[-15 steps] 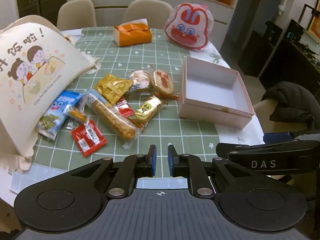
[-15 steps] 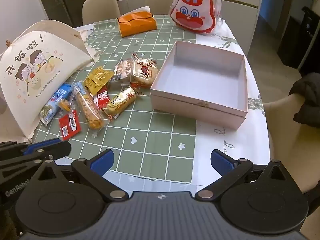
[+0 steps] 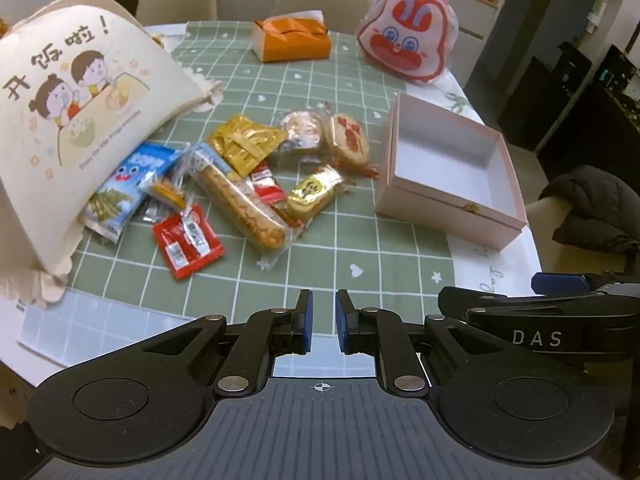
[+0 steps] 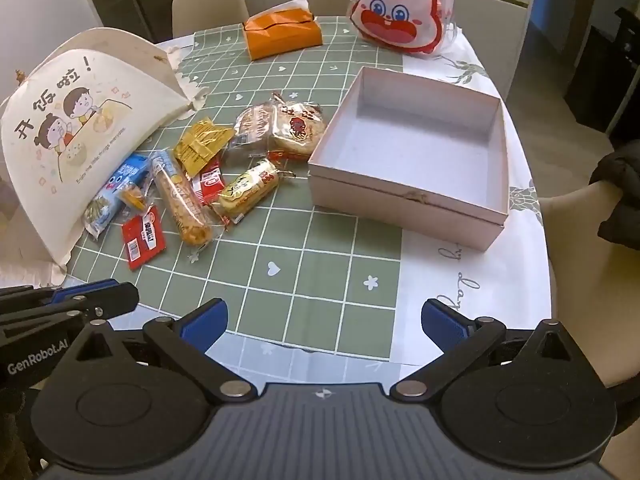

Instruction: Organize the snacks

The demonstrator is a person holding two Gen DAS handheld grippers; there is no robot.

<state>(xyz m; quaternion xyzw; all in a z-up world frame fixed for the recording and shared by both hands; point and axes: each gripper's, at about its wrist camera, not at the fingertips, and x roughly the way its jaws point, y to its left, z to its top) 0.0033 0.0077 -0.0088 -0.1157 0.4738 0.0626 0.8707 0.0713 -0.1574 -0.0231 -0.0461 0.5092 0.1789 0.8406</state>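
Several wrapped snacks lie in a pile on the green checked tablecloth: a long biscuit-stick packet [image 3: 240,204] [image 4: 182,204], a red packet [image 3: 186,246] [image 4: 143,238], a yellow packet [image 3: 244,142], a blue packet [image 3: 124,184] and a gold cake packet [image 3: 314,194] [image 4: 248,188]. To their right an open pink box [image 3: 448,216] [image 4: 400,204] stands with nothing inside. My left gripper [image 3: 322,320] hovers over the near table edge, shut with nothing between its pads. Wide open and holding nothing, my right gripper [image 4: 322,320] hangs in front of the box.
A cream cartoon-printed bag [image 3: 80,100] [image 4: 68,128] lies on its side at the left, partly over the snacks. An orange tissue box [image 3: 292,40] and a red-and-white rabbit bag [image 3: 408,36] stand at the back. Chairs ring the table; a black jacket [image 4: 620,196] drapes one at the right.
In the left wrist view the snacks and box sit slightly higher in the picture. Both grippers' jaws stand as before.
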